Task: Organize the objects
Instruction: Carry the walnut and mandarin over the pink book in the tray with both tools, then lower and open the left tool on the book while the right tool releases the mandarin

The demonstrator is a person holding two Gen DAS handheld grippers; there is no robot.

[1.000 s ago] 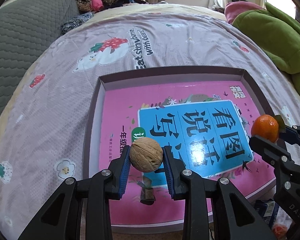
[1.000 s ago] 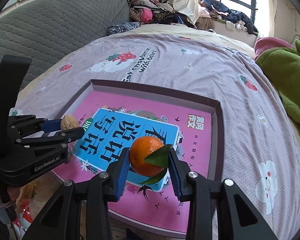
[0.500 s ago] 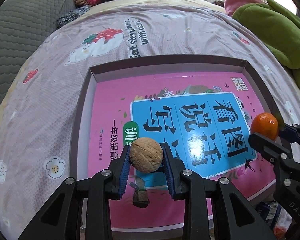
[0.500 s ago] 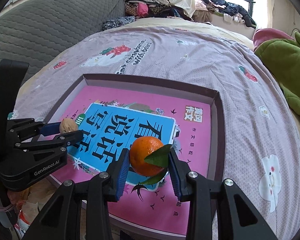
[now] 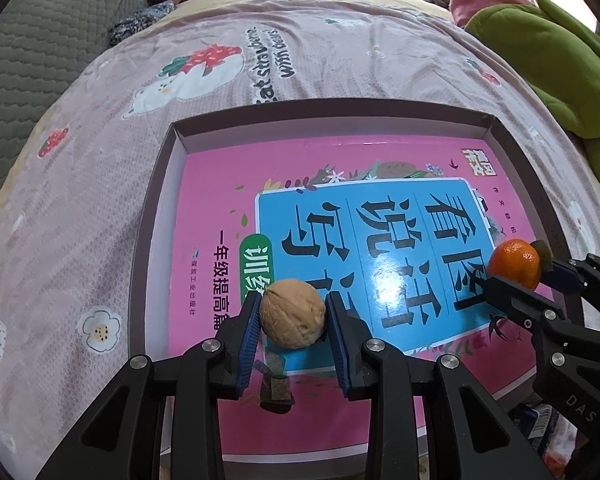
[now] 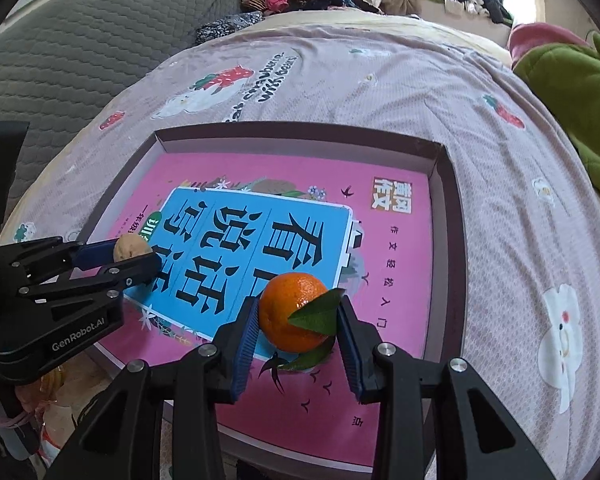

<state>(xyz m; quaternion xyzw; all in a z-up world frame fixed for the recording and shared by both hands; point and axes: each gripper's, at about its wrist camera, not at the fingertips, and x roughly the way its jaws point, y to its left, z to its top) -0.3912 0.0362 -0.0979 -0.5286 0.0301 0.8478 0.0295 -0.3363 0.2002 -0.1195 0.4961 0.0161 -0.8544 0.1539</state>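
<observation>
Over the near edge of the shallow box [image 5: 156,216], the left gripper [image 5: 292,322] pinches a walnut [image 5: 292,314] between its blue pads, above the near-left part of the pink book cover [image 5: 220,200] lying inside the box. Toward the near-right corner, the right gripper [image 6: 298,314] pinches a leafy tangerine [image 6: 290,310] above the same cover. Under the box lies a lilac bedspread [image 6: 380,80] printed with strawberries.

The right gripper [image 6: 298,322] is clamping a tangerine [image 6: 292,312] with a green leaf over the pink book [image 6: 396,280] lying in a tray [image 6: 458,240] on the bedspread [image 6: 380,80]. At left, the left gripper [image 6: 136,254] is pinching a walnut [image 6: 130,246] above the book's edge.
</observation>
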